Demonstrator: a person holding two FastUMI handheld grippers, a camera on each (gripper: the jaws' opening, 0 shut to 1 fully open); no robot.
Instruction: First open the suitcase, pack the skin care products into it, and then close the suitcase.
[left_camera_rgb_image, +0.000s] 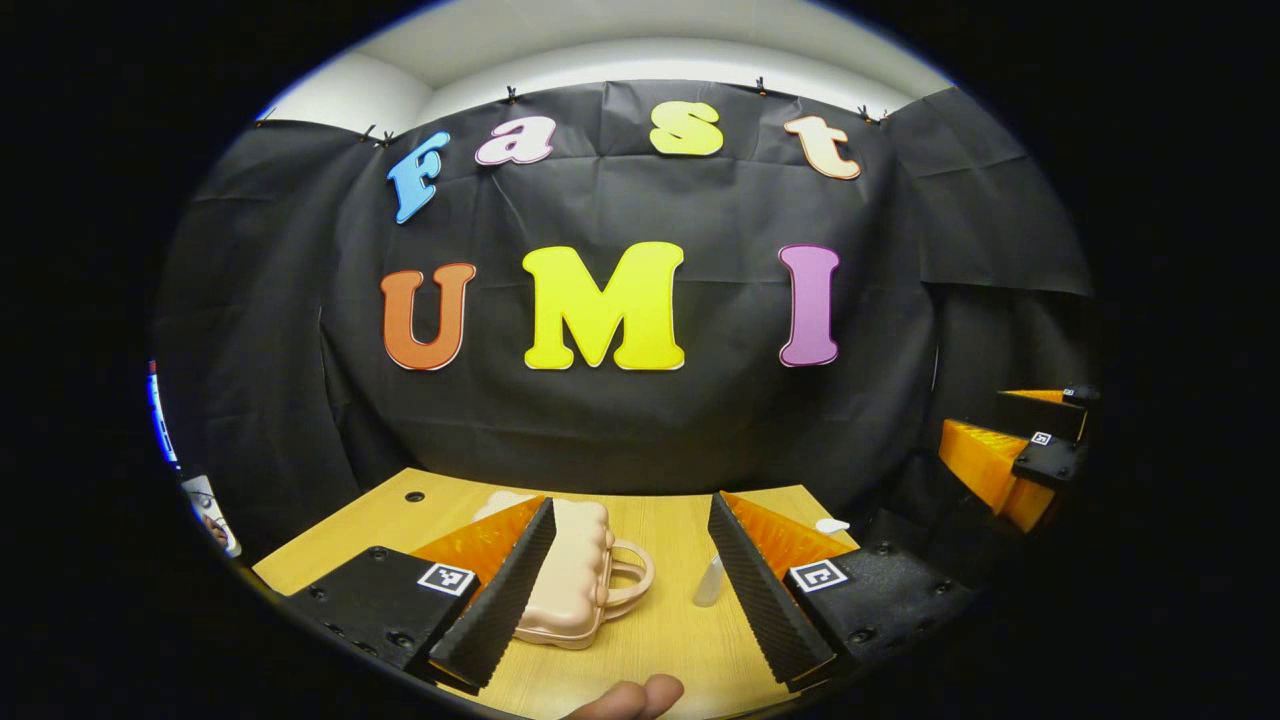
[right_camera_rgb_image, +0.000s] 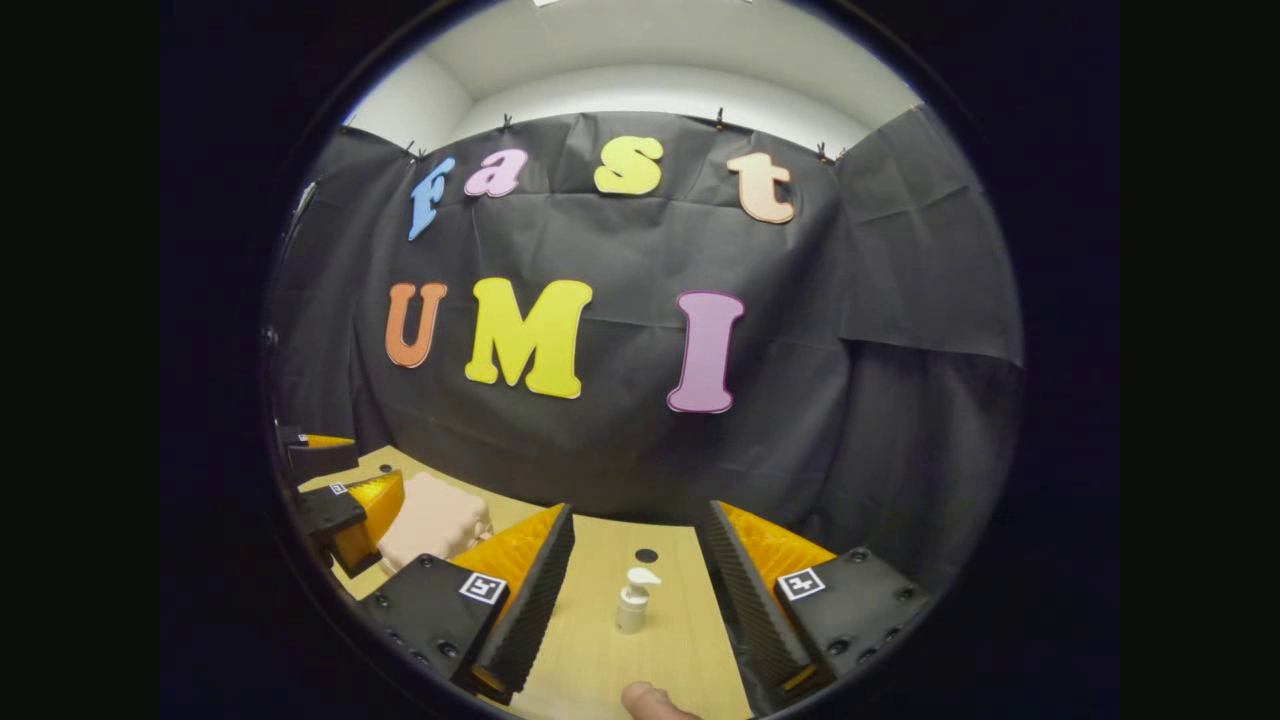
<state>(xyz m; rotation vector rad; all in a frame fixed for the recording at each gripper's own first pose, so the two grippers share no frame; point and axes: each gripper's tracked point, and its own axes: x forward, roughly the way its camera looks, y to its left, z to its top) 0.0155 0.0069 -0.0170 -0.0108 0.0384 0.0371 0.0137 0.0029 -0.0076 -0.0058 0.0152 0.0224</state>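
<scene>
A small peach suitcase (left_camera_rgb_image: 578, 575) lies shut on the wooden table (left_camera_rgb_image: 650, 620), handle toward the right, partly behind my left gripper's near finger. My left gripper (left_camera_rgb_image: 631, 503) is open above the table, and the suitcase sits between its fingers toward the left one. A pale pump bottle (right_camera_rgb_image: 632, 603) stands upright between the fingers of my open right gripper (right_camera_rgb_image: 638, 510), touching neither. The bottle (left_camera_rgb_image: 708, 582) also shows beside the left gripper's right finger. The right gripper (left_camera_rgb_image: 1015, 445) hovers far right. The suitcase (right_camera_rgb_image: 432, 520) and the left gripper (right_camera_rgb_image: 335, 490) appear at the left.
The black cloth wall stands close behind the table's far edge. The tabletop has a small round hole (right_camera_rgb_image: 646, 555) past the bottle and another (left_camera_rgb_image: 414, 496) near its far left corner. A small white item (left_camera_rgb_image: 832, 525) lies beyond the left gripper's right finger. A thumb (left_camera_rgb_image: 630, 698) shows below.
</scene>
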